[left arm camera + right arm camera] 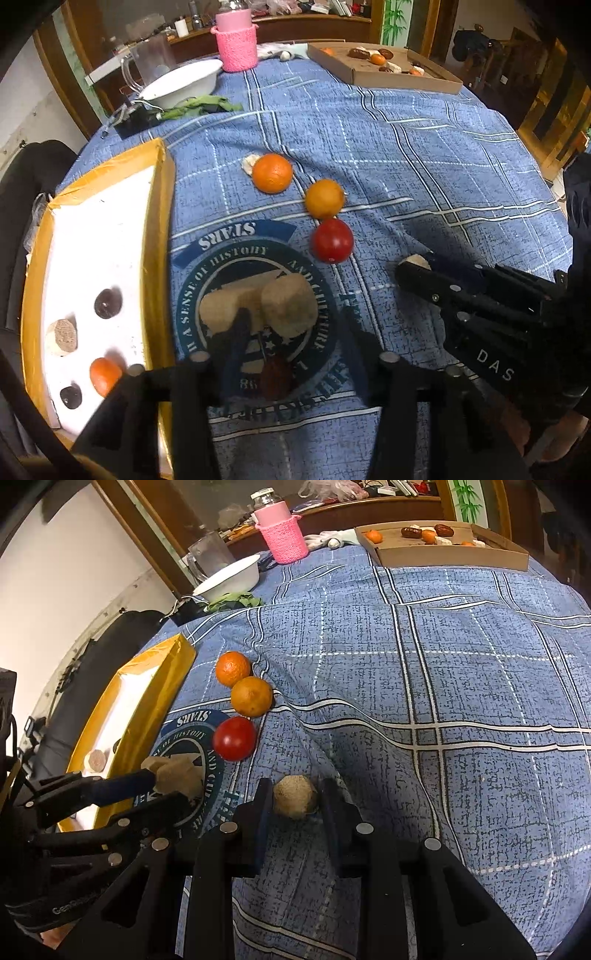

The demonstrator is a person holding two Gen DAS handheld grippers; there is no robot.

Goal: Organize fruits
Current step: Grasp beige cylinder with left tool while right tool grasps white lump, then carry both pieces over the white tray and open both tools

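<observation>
A: Right gripper clamps the tan ball near the tablecloth's front edge, ready for lifting.

B: Left gripper, half-open, straddles tan chunks (unpinched) beside the yellow tray.

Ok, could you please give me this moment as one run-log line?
left gripper: open at beige chunks | right gripper: shut on beige ball | on cloth: orange, paler orange, red fruit

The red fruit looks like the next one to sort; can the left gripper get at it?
Probably yes. The red fruit lies uncovered on the cloth ahead of the left gripper, though two tan pieces sit between.
</observation>
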